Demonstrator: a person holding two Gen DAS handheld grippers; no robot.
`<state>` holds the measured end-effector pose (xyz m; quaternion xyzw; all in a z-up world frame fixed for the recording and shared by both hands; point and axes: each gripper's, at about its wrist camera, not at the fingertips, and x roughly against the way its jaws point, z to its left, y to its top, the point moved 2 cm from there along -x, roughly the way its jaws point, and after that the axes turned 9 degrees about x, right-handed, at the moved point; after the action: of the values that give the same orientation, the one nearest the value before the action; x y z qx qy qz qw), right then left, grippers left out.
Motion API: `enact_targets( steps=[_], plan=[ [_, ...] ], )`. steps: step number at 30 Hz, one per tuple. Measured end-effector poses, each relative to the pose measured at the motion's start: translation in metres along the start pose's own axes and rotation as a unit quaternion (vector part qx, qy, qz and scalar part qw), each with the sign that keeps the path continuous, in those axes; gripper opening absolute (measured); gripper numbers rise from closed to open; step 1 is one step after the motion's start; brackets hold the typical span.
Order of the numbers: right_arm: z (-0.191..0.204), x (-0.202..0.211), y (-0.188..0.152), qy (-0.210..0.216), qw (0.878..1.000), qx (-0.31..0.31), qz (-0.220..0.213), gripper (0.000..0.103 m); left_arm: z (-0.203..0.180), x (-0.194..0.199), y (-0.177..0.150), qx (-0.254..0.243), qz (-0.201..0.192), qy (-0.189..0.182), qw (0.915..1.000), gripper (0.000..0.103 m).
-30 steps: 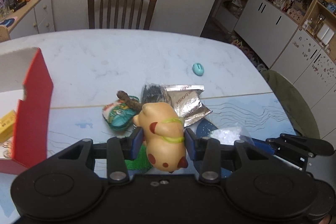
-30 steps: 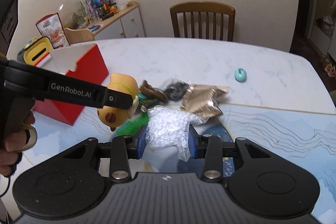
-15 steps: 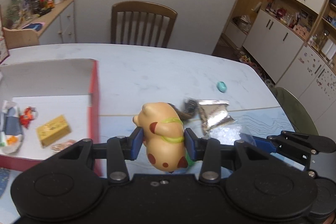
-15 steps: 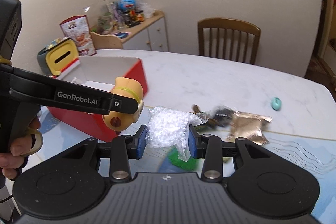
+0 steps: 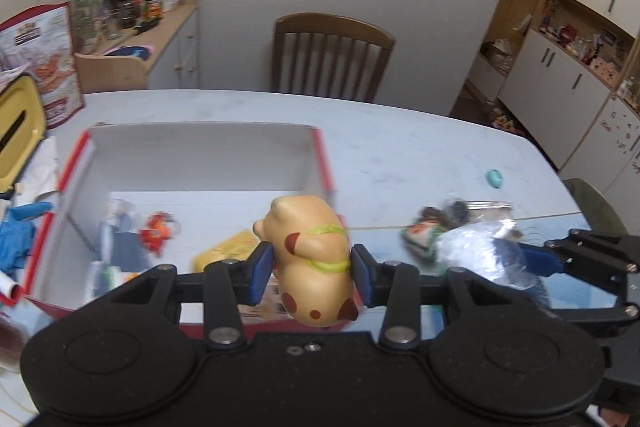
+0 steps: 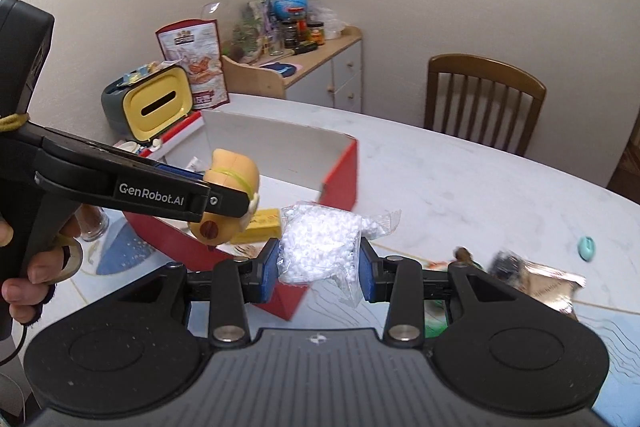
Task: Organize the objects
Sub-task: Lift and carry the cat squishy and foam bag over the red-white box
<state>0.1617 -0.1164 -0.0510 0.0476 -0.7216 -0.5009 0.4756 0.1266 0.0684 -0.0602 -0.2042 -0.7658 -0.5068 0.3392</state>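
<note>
While my left gripper (image 5: 312, 269) is above the near wall of the red box (image 5: 320, 155), its two blue pads are pressed on the sides of the tan toy animal (image 5: 314, 259), which has brown spots and a yellow-green band. I see this toy hanging in the air, not touching the box. Ahead of this gripper, on the white floor of the box, lie a yellow block (image 5: 228, 251), a small orange figure (image 5: 157, 235) and some blurred items to the left that I cannot name. My right gripper (image 6: 318, 265) is clamped on a clear bag of white beads (image 6: 320, 247), and the loose plastic of the bag sticks out to the right and below the pads. In the right wrist view the left gripper comes in from the left side, held by a hand (image 6: 36, 263), and the toy is just beside the bag, to its left and a little higher. The red box is in front of the right gripper and slightly left, with its corner under the bag. To the right of both grippers, on the table (image 6: 460, 179), remain a silver packet (image 6: 540, 285), a dark packet (image 6: 506, 263) and a green-orange wrapped thing (image 5: 420, 237), close together. Farther right and ahead lies a small teal object (image 6: 587, 247), well apart from them. Behind the box stands a yellow and grey container (image 6: 154, 105) with a slot.
</note>
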Motion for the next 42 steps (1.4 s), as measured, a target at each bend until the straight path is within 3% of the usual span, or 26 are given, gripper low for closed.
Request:
enact_targets(
  steps=[9, 18, 27, 31, 42],
  plan=[
    [0.036, -0.053, 0.031, 0.011, 0.999, 0.025, 0.024, 0.038, 0.063, -0.017, 0.028, 0.007, 0.003, 0.034, 0.9994, 0.041],
    [0.066, -0.114, 0.052, 0.030, 0.996, 0.046, 0.064, 0.038, 0.093, -0.055, 0.049, -0.009, 0.015, 0.058, 0.9981, 0.041],
    [0.080, -0.162, 0.050, 0.051, 0.991, 0.046, 0.115, 0.039, 0.094, -0.089, 0.056, -0.031, 0.046, 0.041, 0.9976, 0.041],
    [0.079, -0.176, 0.046, 0.059, 0.989, 0.028, 0.133, 0.039, 0.090, -0.105, 0.055, -0.060, 0.070, 0.053, 0.9943, 0.041],
    [0.079, -0.196, 0.041, 0.059, 0.985, 0.028, 0.161, 0.040, 0.091, -0.135, 0.050, -0.077, 0.124, 0.065, 0.9872, 0.042]
  ],
)
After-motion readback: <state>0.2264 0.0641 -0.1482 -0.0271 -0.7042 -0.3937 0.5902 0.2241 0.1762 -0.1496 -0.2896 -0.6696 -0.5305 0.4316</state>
